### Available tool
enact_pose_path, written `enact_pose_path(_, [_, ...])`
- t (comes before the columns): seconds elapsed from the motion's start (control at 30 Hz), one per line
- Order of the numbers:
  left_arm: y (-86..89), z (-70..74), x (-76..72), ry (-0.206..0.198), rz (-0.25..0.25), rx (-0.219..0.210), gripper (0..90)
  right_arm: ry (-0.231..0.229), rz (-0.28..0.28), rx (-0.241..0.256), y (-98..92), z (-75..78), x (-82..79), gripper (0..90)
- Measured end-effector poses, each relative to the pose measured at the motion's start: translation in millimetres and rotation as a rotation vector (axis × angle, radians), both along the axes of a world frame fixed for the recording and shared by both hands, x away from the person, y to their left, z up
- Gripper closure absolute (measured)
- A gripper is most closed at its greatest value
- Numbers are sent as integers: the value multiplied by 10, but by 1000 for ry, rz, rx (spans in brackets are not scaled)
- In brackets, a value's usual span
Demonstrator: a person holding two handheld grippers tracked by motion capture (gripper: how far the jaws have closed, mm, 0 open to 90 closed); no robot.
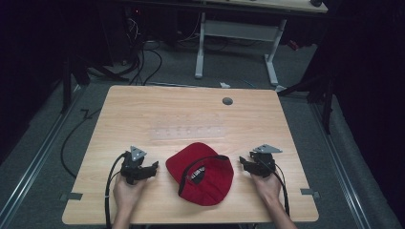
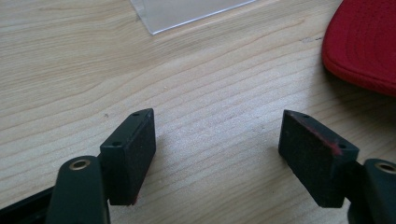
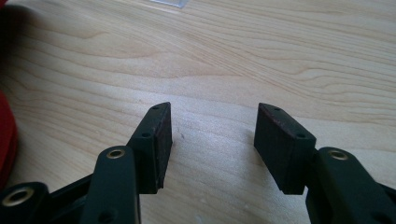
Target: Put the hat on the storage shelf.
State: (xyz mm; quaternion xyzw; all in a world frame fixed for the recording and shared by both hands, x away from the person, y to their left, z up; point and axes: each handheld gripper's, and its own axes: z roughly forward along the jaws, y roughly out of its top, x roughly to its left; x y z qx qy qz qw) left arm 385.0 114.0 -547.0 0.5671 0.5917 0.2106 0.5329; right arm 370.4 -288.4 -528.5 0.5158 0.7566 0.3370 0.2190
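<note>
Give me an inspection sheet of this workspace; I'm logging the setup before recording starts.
Surface: light wooden table, round grey grommet hole near the far edge.
Job's things: red fabric baseball cap with black trim, lying between the two tongs, touching neither.
Clutter: clear plastic sheet lying flat beyond the cap.
Grippers: left tongs open, holding nothing; right tongs open, holding nothing; both held low over bare wood.
Cables: black cable trailing from the left tongs; more black cables on the floor.
Surroundings: grey floor, white-legged desk behind, dark curtains.

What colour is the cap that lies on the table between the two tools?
Red, with a black inside; the cap shows best in the high view.
</note>
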Motion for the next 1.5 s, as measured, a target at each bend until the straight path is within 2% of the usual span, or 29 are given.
enact_pose_path(0.1, [-1, 0, 0, 0, 1, -1, 277, -6, -3, 41, -49, 28, -38, 475])
enact_pose_path(0.37, [-3, -1, 1, 1, 0, 0, 271, -18, 0, 80, -140, 71, -138, 465])
enact_pose_path(0.6, [-10, -3, 0, 4, -7, 2, 249, -34, 48, 103, -130, 143, -247, 454])
enact_pose_path(1.0, [-17, -5, 0, 7, -13, 4, 225, -97, 152, 147, -8, 330, -463, 399])
enact_pose_path(1.5, [-18, -6, 1, 7, -15, 5, 217, -74, 239, 151, 274, 348, -400, 367])
